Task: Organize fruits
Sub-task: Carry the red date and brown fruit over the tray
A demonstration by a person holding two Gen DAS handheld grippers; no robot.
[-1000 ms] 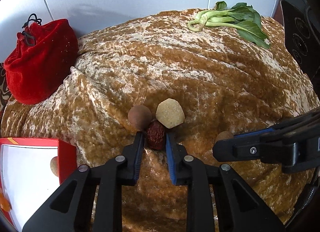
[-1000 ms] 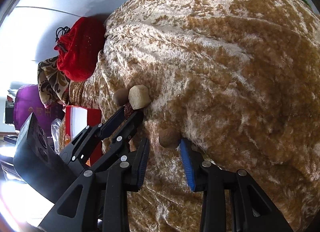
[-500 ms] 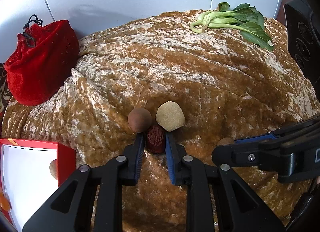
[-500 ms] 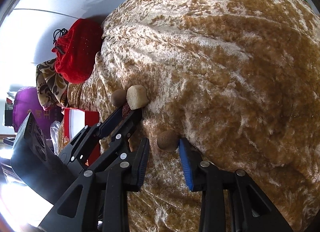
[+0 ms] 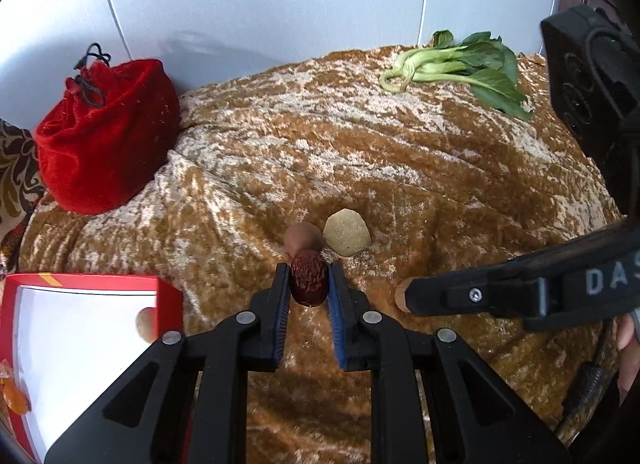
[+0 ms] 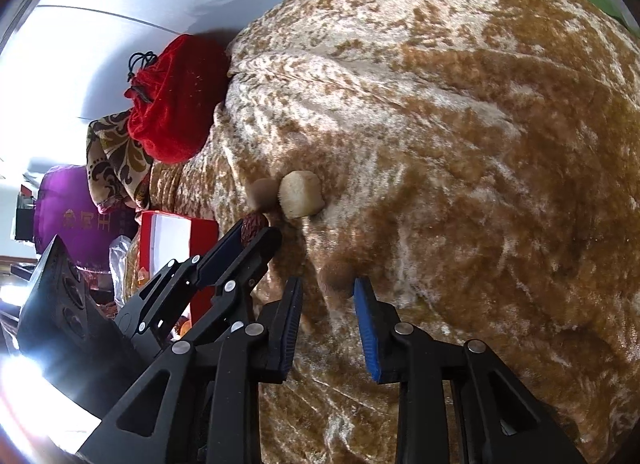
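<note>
My left gripper (image 5: pixel 308 269) is shut on a wrinkled dark red date (image 5: pixel 307 280), held a little above the golden cloth. Just beyond it lie a round brown fruit (image 5: pixel 302 235) and a pale beige chunk (image 5: pixel 346 232). In the right wrist view my right gripper (image 6: pixel 326 284) points down at another round brown fruit (image 6: pixel 337 279). Its jaws are closing, with the fruit between them against the right pad and a small gap at the left pad. That view also shows the left gripper (image 6: pixel 256 230) with the date (image 6: pixel 252 223).
A red box (image 5: pixel 168 290) with a white inside sits at the lower left and holds a round fruit (image 5: pixel 144 322) and an orange piece (image 5: pixel 15 400). A red velvet pouch (image 5: pixel 106 140) stands at the back left. Bok choy (image 5: pixel 460 64) lies at the back right.
My left gripper has closed on the date and lifted it off the cloth, away from the two other pieces. The right jaws have narrowed around the brown fruit.
</note>
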